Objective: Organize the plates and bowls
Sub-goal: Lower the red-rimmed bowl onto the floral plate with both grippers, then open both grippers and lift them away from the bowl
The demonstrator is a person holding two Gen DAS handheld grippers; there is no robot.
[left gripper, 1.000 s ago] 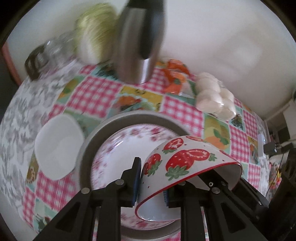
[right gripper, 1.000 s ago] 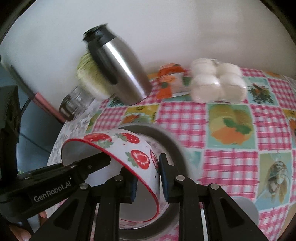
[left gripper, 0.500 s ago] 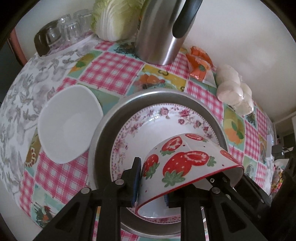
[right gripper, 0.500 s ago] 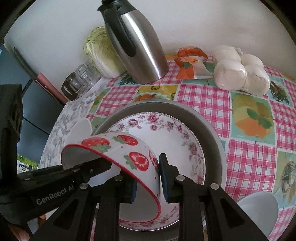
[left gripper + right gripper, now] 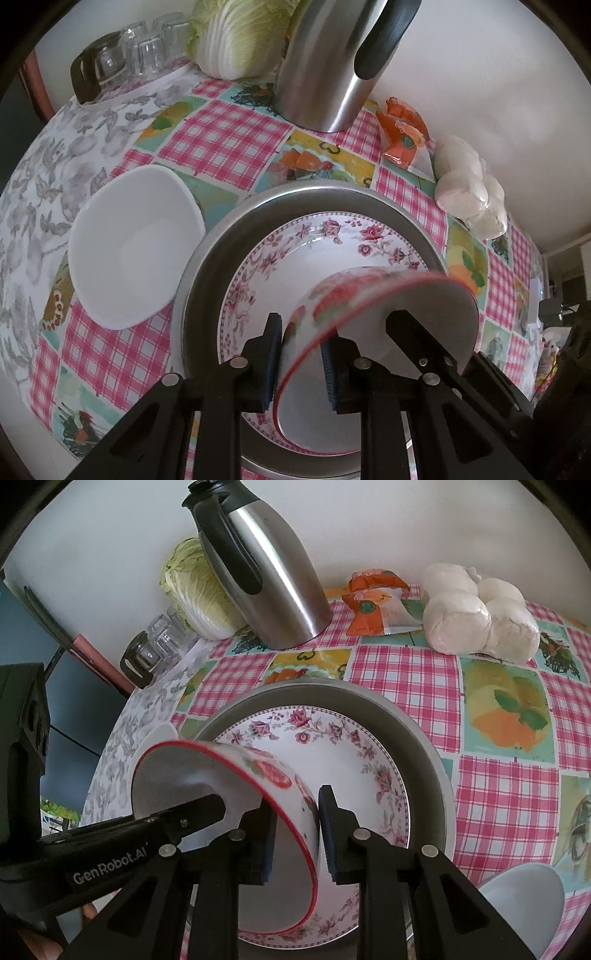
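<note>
Two claws (image 5: 297, 363) (image 5: 295, 832) grasping one strawberry bowl (image 5: 273, 775) | one floral plate (image 5: 280, 254) | two white bowls (image 5: 133, 247)

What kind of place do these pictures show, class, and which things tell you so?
Most likely a home kitchen or dining table: a checked tablecloth, a steel jug, a cabbage and a flowered plate in a metal pan.
</note>
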